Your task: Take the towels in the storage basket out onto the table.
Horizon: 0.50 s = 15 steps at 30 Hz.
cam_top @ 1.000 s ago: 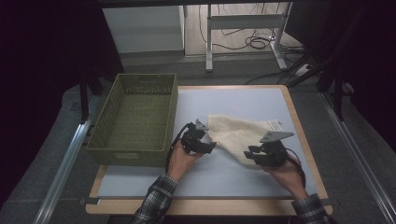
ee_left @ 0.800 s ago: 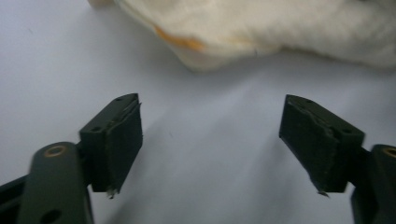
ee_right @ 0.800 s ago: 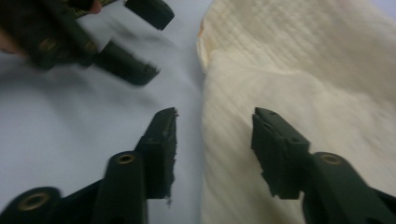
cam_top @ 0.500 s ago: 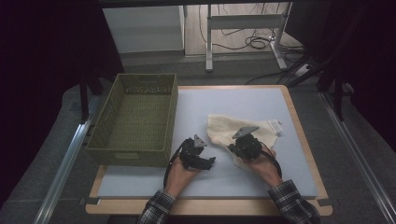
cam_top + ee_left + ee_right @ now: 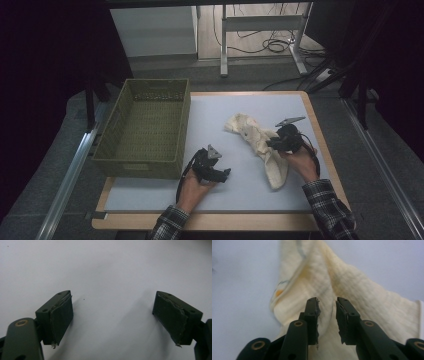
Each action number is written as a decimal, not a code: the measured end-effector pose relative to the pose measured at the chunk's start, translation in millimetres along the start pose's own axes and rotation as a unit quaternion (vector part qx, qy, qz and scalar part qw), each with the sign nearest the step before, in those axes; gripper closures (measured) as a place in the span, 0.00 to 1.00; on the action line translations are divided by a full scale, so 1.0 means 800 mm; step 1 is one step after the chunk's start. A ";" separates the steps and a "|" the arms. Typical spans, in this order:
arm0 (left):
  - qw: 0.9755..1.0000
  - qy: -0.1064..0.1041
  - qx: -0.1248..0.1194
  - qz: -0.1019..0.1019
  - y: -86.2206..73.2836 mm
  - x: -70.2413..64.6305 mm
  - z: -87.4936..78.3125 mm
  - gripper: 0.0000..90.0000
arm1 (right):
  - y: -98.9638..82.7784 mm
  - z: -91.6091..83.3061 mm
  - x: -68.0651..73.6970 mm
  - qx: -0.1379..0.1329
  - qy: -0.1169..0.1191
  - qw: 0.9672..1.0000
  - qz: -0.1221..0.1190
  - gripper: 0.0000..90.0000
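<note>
Currently the right tool (image 5: 272, 143) is seen with jaws set narrow, a slim gap between the pads; they have just been opening a little. In the right gripper view the cloth (image 5: 352, 290) lies under and beyond the pads (image 5: 342, 315), with a raised fold running up between them; no pad is seen pressing on it. In the high view the right tool is placed over the cloth's right side, held by the right hand (image 5: 300, 162), plaid sleeve (image 5: 327, 205) behind it.

Left tool (image 5: 220, 174) is held wide apart, nothing between the pads (image 5: 62, 315); bare white surface is seen ahead of it in the left gripper view. It is gripped by the left hand (image 5: 195, 187) near the front of the tabletop (image 5: 220, 107), just right of the basket's front corner, well apart from the cloth.

Cloth (image 5: 260, 145) is cream, bunched into a long crumpled strip running from centre-back toward front-right on the white mat. Green basket (image 5: 145, 165) is set at the left of the tabletop, nothing seen inside. Tabletop edge is wood-coloured.
</note>
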<state>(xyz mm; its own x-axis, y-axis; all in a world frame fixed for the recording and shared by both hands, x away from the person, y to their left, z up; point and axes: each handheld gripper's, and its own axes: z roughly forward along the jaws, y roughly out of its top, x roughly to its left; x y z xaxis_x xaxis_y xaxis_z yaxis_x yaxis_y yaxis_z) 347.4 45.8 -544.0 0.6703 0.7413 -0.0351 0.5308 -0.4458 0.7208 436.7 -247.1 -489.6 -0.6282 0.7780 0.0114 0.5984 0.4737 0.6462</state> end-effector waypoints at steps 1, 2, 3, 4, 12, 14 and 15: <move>1.000 0.001 0.000 0.002 0.000 0.000 0.000 0.18 | 0.000 -0.005 -0.001 -0.005 0.001 1.000 -0.001 0.77; 1.000 0.000 0.000 0.002 0.000 0.000 0.000 0.18 | 0.002 -0.012 0.000 -0.011 0.000 1.000 -0.001 0.76; 1.000 0.000 0.000 0.002 0.000 0.000 0.000 0.18 | 0.004 -0.019 0.001 -0.019 0.001 1.000 -0.003 0.75; 1.000 0.001 0.000 0.001 0.000 0.000 0.000 0.18 | 0.004 -0.019 0.001 -0.019 0.001 1.000 -0.003 0.75; 1.000 0.001 0.000 0.002 0.000 0.000 0.000 0.18 | 0.026 -0.032 0.040 -0.043 0.034 0.998 -0.036 0.68; 1.000 0.001 0.000 0.002 0.000 0.000 0.000 0.18 | 0.027 -0.026 0.043 -0.041 0.034 0.998 -0.037 0.66; 1.000 0.001 0.000 0.002 0.000 0.000 0.000 0.18 | 0.027 -0.010 0.045 -0.031 0.029 0.999 -0.030 0.59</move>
<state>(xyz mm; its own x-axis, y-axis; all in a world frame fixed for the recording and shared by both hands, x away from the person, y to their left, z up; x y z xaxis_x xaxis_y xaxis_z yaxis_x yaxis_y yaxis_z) 347.5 45.9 -544.1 0.6715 0.7404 -0.0304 0.5278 -0.4491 0.7210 423.0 -212.5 -469.0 -0.6904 0.7233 0.0135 0.5276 0.4907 0.6934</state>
